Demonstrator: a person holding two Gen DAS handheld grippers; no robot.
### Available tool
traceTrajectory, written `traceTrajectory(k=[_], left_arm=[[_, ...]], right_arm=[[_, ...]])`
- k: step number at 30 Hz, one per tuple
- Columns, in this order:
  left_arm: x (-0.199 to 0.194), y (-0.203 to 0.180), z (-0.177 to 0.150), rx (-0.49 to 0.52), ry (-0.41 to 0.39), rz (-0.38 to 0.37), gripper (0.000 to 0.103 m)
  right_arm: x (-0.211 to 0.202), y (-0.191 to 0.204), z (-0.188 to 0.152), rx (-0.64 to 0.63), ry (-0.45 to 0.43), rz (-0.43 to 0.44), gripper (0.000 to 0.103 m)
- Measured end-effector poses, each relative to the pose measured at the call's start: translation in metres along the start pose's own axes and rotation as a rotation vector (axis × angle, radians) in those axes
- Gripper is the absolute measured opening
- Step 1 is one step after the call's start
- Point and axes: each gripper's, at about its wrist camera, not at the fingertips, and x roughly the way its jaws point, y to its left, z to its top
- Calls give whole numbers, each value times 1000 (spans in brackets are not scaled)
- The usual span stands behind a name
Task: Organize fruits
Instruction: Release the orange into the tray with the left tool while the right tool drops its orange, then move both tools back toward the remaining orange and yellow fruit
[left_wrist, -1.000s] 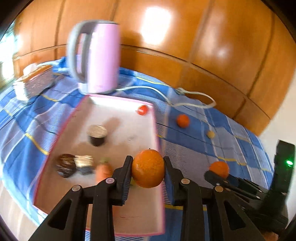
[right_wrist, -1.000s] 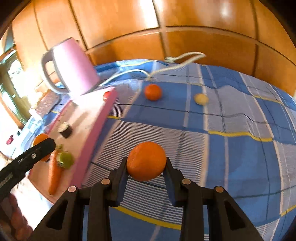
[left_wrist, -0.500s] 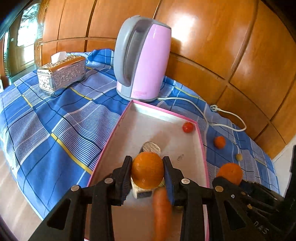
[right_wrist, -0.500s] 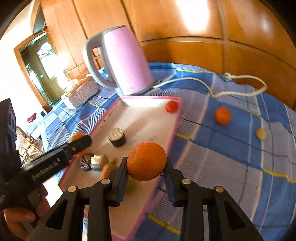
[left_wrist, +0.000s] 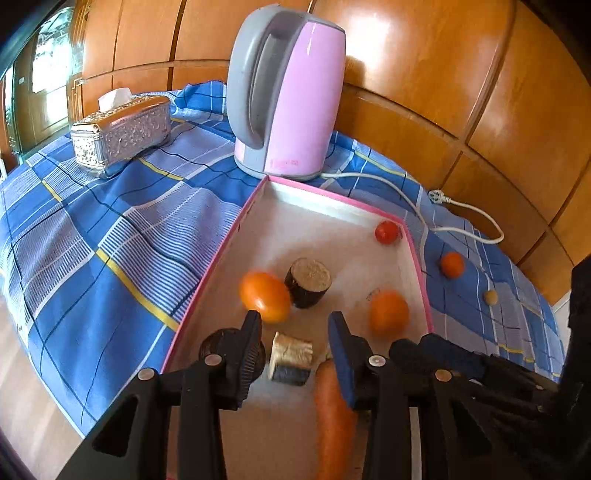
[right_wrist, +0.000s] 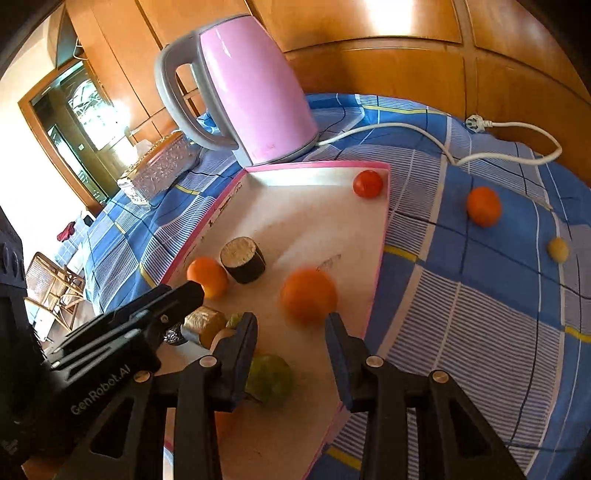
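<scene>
Both grippers have just let go. Half a second ago each was clamped on an orange above the tray; now the left gripper (left_wrist: 295, 328) stands with jaws wide and nothing between them, and the right gripper (right_wrist: 290, 328) is the same.

The left orange (left_wrist: 265, 296) lies in the pink-rimmed tray (left_wrist: 218, 266), at about 11 o'clock from the left fingertips, touching or just beside the dark cut cylinder (left_wrist: 308, 282). The right orange (right_wrist: 308, 295) sits in the tray near its right rim, at 12 o'clock from the right fingertips. It looks motion-blurred, so it is probably still settling or rolling.

Also in the tray: a small red tomato (right_wrist: 367, 183) in the far right corner, a carrot (left_wrist: 332, 417), a foil-wrapped piece (left_wrist: 291, 356), a dark round item (left_wrist: 221, 345) partly hidden behind the left finger, and a green fruit (right_wrist: 269, 380) at the near end.

Still out on the blue checked cloth (right_wrist: 461, 314), at 2 o'clock from the right gripper and well apart from the tray: a small orange (right_wrist: 483, 205) and a small yellow fruit (right_wrist: 557, 249).

My read is that two fruits are delivered and two are left, so those are likely the next pickup. The pink kettle (left_wrist: 284, 92) and silver tissue box (left_wrist: 122, 133) stand beyond the tray at 12 and 10 o'clock, with the cord (right_wrist: 443, 147) trailing near the loose fruit as a possible snag.
</scene>
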Motion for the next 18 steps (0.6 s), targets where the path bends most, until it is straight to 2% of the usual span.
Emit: traceTrajectory(k=[5, 11, 17, 18], left_arm=[[-9, -4, -5, 6, -26, 31, 51], [-23, -13, -10, 25, -64, 53, 69], [-29, -19, -14, 23, -60, 65, 81], [-28, -19, -14, 18, -51, 75, 85]], right_arm=[[-16, -3, -2, 27, -41, -3, 39], [-31, -9, -11, 63, -78, -39, 39], [-46, -11, -17, 57, -122, -102, 39], [-48, -12, -19, 55, -127, -111, 39]])
